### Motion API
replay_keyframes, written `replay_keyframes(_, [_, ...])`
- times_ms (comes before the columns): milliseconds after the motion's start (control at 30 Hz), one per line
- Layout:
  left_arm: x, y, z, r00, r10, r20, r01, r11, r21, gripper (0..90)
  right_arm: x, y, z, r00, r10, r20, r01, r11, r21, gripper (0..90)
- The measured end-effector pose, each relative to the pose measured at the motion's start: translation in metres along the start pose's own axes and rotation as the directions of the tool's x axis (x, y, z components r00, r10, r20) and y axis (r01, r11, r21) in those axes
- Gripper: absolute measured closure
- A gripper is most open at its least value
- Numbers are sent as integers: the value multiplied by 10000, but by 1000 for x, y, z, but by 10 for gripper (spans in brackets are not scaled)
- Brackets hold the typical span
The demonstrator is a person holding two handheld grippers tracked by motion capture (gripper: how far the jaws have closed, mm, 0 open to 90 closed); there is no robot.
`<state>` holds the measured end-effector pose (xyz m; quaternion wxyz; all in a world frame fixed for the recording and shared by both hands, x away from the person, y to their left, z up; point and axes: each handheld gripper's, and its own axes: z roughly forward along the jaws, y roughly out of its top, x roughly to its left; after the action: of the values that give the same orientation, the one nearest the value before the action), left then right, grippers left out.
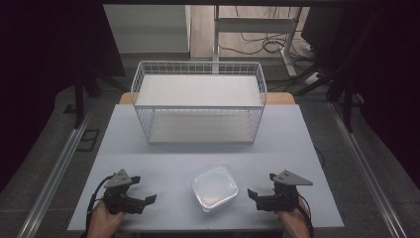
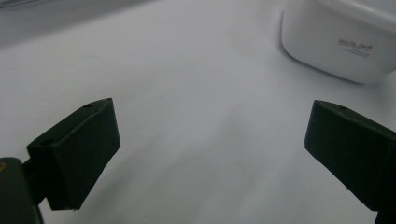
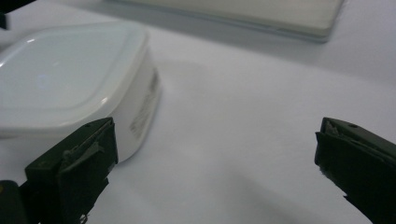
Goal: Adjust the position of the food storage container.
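Observation:
A white lidded plastic container [image 1: 215, 187] sits on the table near the front edge, between my two grippers. My left gripper [image 1: 144, 201] rests on the table to its left, pointing at it, with the jaws wide open and nothing between them. In the left gripper view the gripper [image 2: 210, 140] is a short way from the container [image 2: 336, 42], which lies ahead at the upper right. My right gripper [image 1: 253, 198] is just right of the container, also open and holding nothing. In the right gripper view the gripper [image 3: 215, 158] has its left jaw close beside the container [image 3: 70, 79].
A white wire basket [image 1: 198, 99] with a flat white board inside stands at the back middle of the pale table [image 1: 148, 148]; its base edge [image 3: 243, 14] lies ahead in the right gripper view. Dark floor, rails and cables surround the table.

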<state>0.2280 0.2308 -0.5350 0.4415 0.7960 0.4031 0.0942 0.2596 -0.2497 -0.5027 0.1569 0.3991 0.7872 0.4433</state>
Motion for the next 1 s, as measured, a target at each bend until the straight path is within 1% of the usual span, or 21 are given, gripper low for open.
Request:
replay_keyframes(100, [-3,1,2,9999,102,76,-103,9999,85,27,-1,-2,5,9991,-61,-418,71,9997,243,0])
replay_keyframes(167, [-4,1,3,9999,158,57,-159,9998,135,27,-2,-4,8,9972,-195,-723,237,9980,582,0])
replay_keyframes(200, [-5,1,3,9998,184,15,-184,9997,186,27,-2,-5,9,9968,-296,-749,349,9969,711,0])
replay_keyframes(233, [-5,1,4,9998,197,-4,-197,9996,208,27,-1,-4,9,9967,-417,-701,473,9957,798,0])
replay_keyframes(300, [-7,2,4,9997,224,-28,-223,9994,271,27,-1,-3,8,9972,-446,-593,491,9960,752,0])
replay_keyframes(367, [-7,2,5,9997,253,-55,-250,9990,371,26,-3,-3,8,9993,-344,-153,354,9968,714,0])
replay_keyframes(467, [-10,3,6,9996,255,-86,-250,9984,508,23,-6,-4,8,9997,-167,157,155,9973,722,0])
replay_keyframes(500, [-10,3,6,9996,255,-86,-250,9984,508,22,-6,-4,8,9997,-167,157,155,9973,722,0])
replay_keyframes(533, [-11,3,8,9996,254,-128,-246,9979,595,22,-7,-4,9,9995,-66,302,45,9976,697,0])
replay_keyframes(567, [-12,3,8,9997,201,-162,-190,9977,644,22,-8,-4,9,9995,-56,319,34,9977,681,0])
replay_keyframes(600, [-12,4,9,9998,157,-105,-150,9977,658,22,-7,-3,9,9995,-37,308,17,9978,663,0])
replay_keyframes(633, [-13,5,9,9999,101,51,-104,9981,603,22,-7,-3,10,9996,-4,274,-13,9980,638,0])
replay_keyframes(667, [-13,5,9,9999,101,51,-104,9981,603,20,-6,-3,11,9996,4,286,-21,9981,616,0])
replay_keyframes(700, [-16,7,9,9996,-40,276,27,9990,439,23,-5,-2,12,9995,-13,322,-7,9980,626,0])
replay_keyframes(733, [-18,8,9,9995,-91,295,80,9993,371,38,-4,-2,13,9993,11,376,-35,9979,640,0])
replay_keyframes(800, [-26,11,10,9995,70,310,-77,9997,238,86,-1,-1,13,9995,-16,331,-7,9977,681,0])
replay_keyframes(833, [-26,11,10,9995,70,310,-77,9997,238,119,-1,-1,13,9995,-16,331,-7,9977,681,0])
replay_keyframes(867, [-33,14,12,9989,312,360,-321,9992,229,164,1,1,14,9995,-129,277,108,9973,732,0])
replay_keyframes(900, [-36,15,14,9985,363,419,-374,9990,239,201,2,2,13,9996,-209,179,195,9970,747,0])
replay_keyframes(967, [-42,19,18,9967,357,726,-373,9991,206,293,5,5,12,9996,-274,-76,278,9969,736,0])
replay_keyframes(1000, [-42,19,18,9967,357,726,-373,9991,206,345,6,6,13,9994,-318,-137,327,9964,783,0])
